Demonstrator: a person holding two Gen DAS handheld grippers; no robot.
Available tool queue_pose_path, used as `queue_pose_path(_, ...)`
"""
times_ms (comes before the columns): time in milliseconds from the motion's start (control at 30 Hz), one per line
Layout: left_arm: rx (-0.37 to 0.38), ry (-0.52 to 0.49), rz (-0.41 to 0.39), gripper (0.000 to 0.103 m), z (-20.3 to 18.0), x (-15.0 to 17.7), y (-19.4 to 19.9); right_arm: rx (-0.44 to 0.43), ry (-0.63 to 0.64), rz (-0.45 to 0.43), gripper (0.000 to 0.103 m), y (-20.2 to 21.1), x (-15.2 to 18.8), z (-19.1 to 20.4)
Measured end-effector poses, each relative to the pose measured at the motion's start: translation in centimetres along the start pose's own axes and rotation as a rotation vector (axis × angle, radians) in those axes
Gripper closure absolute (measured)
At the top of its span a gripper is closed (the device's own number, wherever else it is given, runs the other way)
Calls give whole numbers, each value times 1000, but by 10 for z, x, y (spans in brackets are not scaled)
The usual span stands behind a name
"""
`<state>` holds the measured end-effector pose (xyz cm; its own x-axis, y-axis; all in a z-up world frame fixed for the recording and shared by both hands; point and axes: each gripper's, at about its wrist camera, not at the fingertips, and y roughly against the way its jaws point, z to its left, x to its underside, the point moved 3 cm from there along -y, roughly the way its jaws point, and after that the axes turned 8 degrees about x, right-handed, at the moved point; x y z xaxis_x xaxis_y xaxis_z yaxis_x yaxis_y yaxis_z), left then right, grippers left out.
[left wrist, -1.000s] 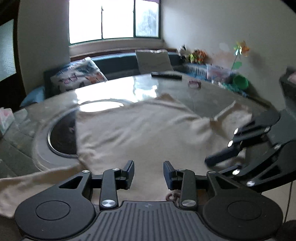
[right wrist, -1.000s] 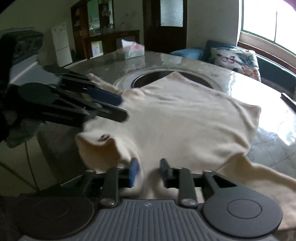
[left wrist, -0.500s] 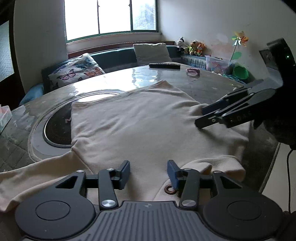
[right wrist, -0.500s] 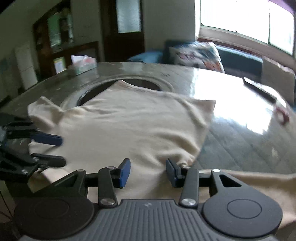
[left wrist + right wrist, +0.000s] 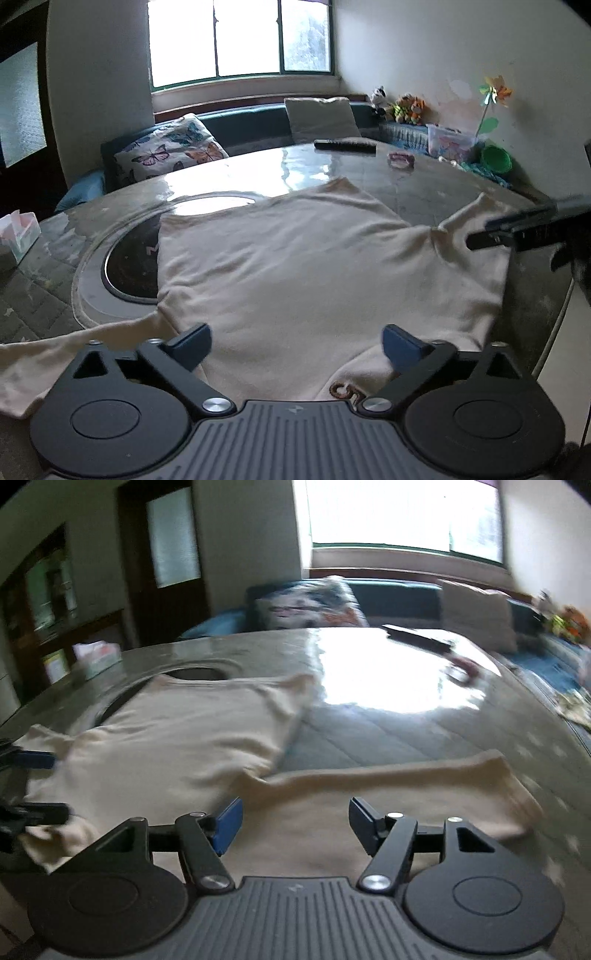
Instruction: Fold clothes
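A cream long-sleeved top (image 5: pixel 295 266) lies spread on the round table, its collar end nearest me and its hem toward the window. My left gripper (image 5: pixel 295 341) hovers open over the collar end with nothing between its fingers. In the right wrist view the same top (image 5: pixel 177 738) fills the left, and one sleeve (image 5: pixel 388 779) stretches to the right. My right gripper (image 5: pixel 295 821) is open above that sleeve's root. The right gripper's fingers (image 5: pixel 517 229) show at the right edge of the left wrist view, over the sleeve.
The round stone table (image 5: pixel 424 184) has a dark round inset (image 5: pixel 129 266) partly under the top. A black remote (image 5: pixel 345 145) and a small pink item (image 5: pixel 400 159) lie at the far side. A tissue box (image 5: pixel 18 232) stands left. A sofa with cushions (image 5: pixel 170 151) is behind.
Both grippers have opened wider. The right gripper has swung right along the table, from the top's body to the sleeve. The left gripper stays over the collar end.
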<state>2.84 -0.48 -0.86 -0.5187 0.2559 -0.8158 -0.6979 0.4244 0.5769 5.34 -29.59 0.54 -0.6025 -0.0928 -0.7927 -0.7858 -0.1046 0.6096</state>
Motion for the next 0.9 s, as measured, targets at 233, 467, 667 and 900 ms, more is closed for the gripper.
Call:
queue_pose_path(233,-18,12,-27,0,-2,-13,4,128,-110,17,37,0,14,-48)
queue_pose_path(467,-22,32,-37,0,-8,-22,0,248,-187,15,35,-2,20,-88)
queue_pose_path(667,-29,47,-4,0,-15,-27,-14,310,-271,2,38,-4,22,-115)
queue_pose_path(900,-35,26,39,0,-32,-33,-33,347,-299,-17,75,-12,18,-124)
